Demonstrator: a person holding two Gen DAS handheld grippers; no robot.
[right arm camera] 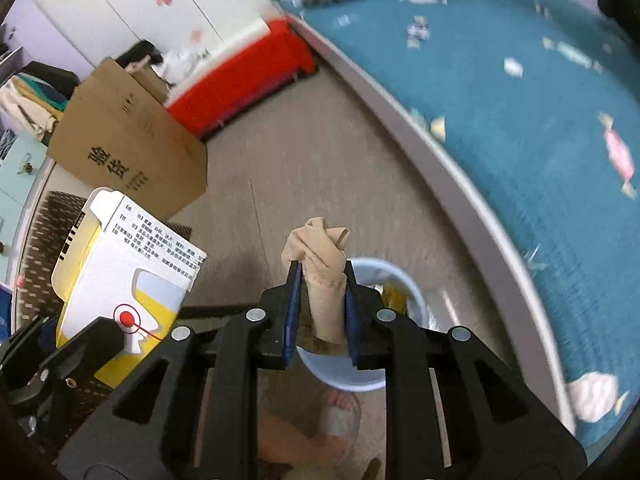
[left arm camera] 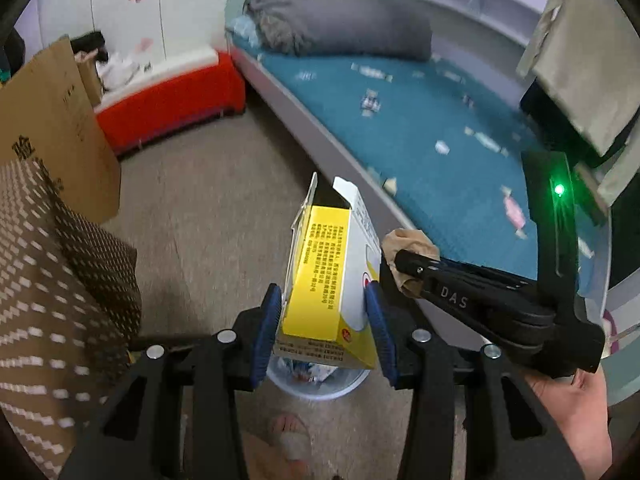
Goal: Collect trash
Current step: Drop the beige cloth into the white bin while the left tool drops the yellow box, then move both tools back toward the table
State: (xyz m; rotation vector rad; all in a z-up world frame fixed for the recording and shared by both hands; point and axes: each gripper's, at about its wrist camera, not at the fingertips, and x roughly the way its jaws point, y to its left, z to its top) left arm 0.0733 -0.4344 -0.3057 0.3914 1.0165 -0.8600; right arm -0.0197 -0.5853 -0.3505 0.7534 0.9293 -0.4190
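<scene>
My left hand-held gripper [left arm camera: 326,312] is clamped across a yellow carton [left arm camera: 332,276], long axis pointing away from me, directly over the pale bin [left arm camera: 320,386] on the floor. My right hand-held gripper [right arm camera: 320,292], pinching a beige rag [right arm camera: 322,272], hangs over the bin's near rim.

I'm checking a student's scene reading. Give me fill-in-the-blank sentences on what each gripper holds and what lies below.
The left gripper grips a yellow and white ____ box.
The right gripper pinches a crumpled ____ cloth.
Below both stands a pale blue round ____.

Missing: cardboard; beige; bin
</scene>
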